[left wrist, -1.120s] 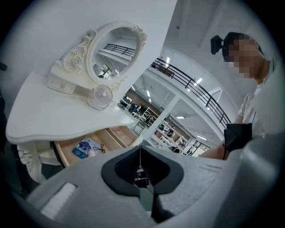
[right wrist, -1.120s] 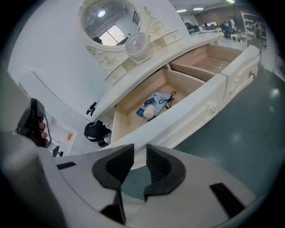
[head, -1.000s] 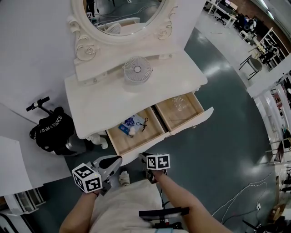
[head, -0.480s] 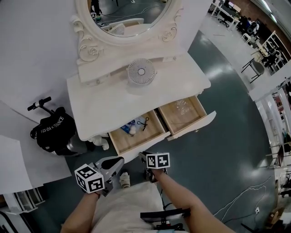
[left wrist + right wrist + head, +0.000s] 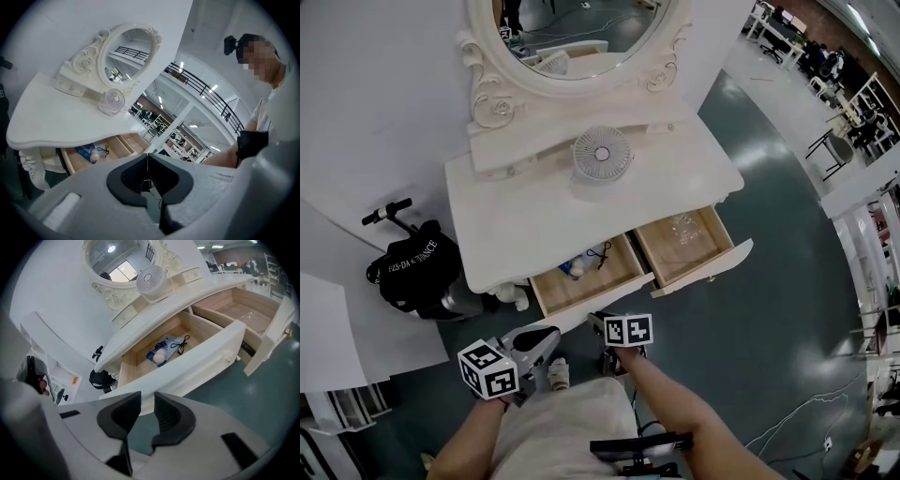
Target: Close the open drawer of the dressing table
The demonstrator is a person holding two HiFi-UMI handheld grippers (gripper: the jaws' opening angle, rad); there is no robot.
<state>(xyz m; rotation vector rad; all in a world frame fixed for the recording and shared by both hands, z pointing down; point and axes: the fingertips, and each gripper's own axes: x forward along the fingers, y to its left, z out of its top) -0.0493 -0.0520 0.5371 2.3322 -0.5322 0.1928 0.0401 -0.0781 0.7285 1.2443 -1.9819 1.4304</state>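
Dressing table: stands against the white wall.
Left drawer: pulled out; holds a blue packet.
Right drawer: pulled out.
Left gripper: jaws pressed together, empty.
Right gripper: jaws slightly spread, empty, near the left drawer's front.

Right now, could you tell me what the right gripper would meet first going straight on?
Most likely the right gripper would meet the white front of the nearer open drawer; depth is unclear.
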